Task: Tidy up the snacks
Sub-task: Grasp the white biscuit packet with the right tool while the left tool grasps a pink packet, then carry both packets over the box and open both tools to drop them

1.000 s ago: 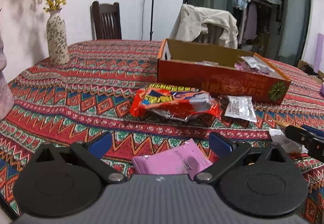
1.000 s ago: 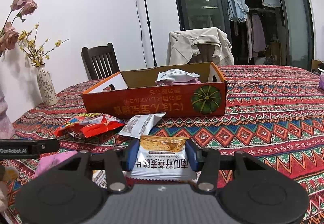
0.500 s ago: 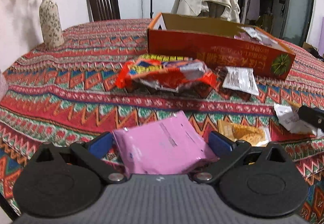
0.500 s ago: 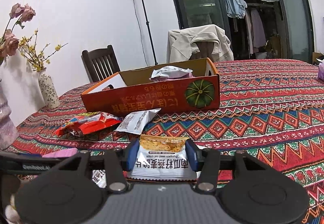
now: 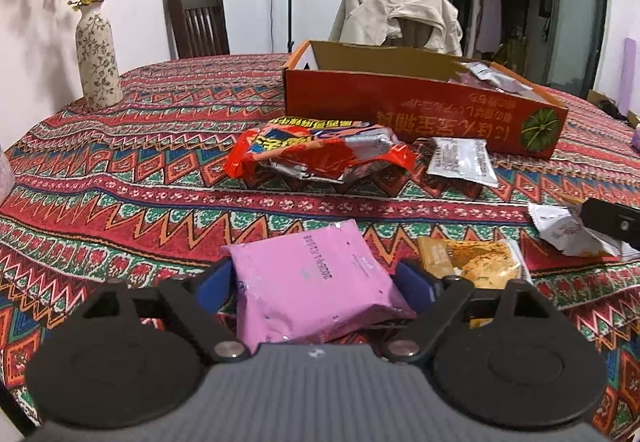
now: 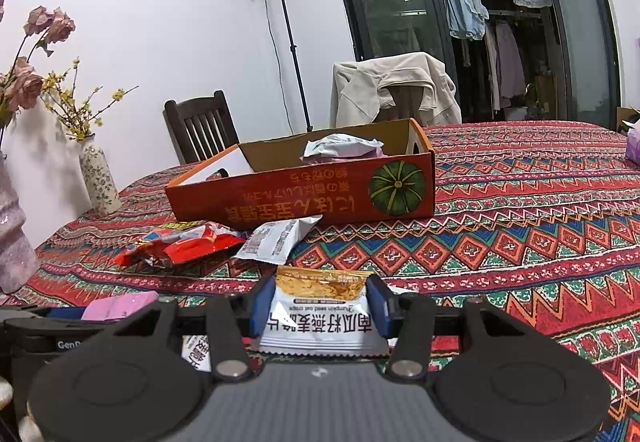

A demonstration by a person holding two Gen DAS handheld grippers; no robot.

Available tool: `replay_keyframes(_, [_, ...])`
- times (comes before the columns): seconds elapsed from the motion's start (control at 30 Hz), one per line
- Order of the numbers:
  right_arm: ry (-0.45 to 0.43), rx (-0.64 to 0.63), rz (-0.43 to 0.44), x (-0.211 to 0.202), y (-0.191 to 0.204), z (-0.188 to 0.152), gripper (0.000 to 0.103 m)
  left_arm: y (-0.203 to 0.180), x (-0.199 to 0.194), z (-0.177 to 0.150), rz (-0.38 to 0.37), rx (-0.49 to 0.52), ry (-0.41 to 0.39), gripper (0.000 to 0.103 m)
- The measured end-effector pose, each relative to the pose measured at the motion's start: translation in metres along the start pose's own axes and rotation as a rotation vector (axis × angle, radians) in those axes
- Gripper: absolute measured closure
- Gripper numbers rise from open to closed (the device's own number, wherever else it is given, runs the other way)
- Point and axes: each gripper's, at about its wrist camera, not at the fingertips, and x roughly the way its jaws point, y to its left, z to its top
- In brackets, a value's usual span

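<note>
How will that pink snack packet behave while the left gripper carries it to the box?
The pink packet looks puffy and creased, so probably light and soft, not stiff. Its glossy film may slip between the blue fingers of the left gripper. Its front end juts out unsupported and may droop.

Between the near table edge and the orange box (image 5: pixel 420 110) on the far side, a red snack bag (image 5: pixel 316 154) and a white packet (image 5: pixel 460 160) lie in the way. Bare tablecloth (image 6: pixel 540 242) stretches open to the right of them. The box's left half (image 6: pixel 264 158) looks free; wrappers (image 6: pixel 340 146) fill its right end.
</note>
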Motion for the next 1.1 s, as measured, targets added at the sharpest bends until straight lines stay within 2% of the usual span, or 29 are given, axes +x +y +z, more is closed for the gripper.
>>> replay_keyframes(0.07, [-0.002,-0.004,-0.003,-0.001,0.001,0.000,0.054,0.002,-0.003,0.000,-0.012,-0.004,-0.009,0.021])
replay_keyframes(0.2, [-0.010,-0.011,-0.009,-0.003,0.003,0.002,0.054,0.006,-0.009,0.002,-0.014,-0.009,-0.037,0.034])
replay_keyframes(0.6, [-0.032,-0.039,-0.024,-0.003,0.007,0.011,0.054,0.012,-0.020,0.013,-0.049,-0.002,-0.105,0.037])
replay_keyframes(0.87, [-0.084,-0.072,-0.044,-0.001,0.009,0.037,0.054,0.008,-0.028,0.052,-0.101,0.018,-0.201,0.037])
replay_keyframes(1.1, [-0.133,-0.101,-0.057,0.012,0.014,0.075,0.054,-0.008,-0.016,0.095,-0.136,0.044,-0.253,0.037])
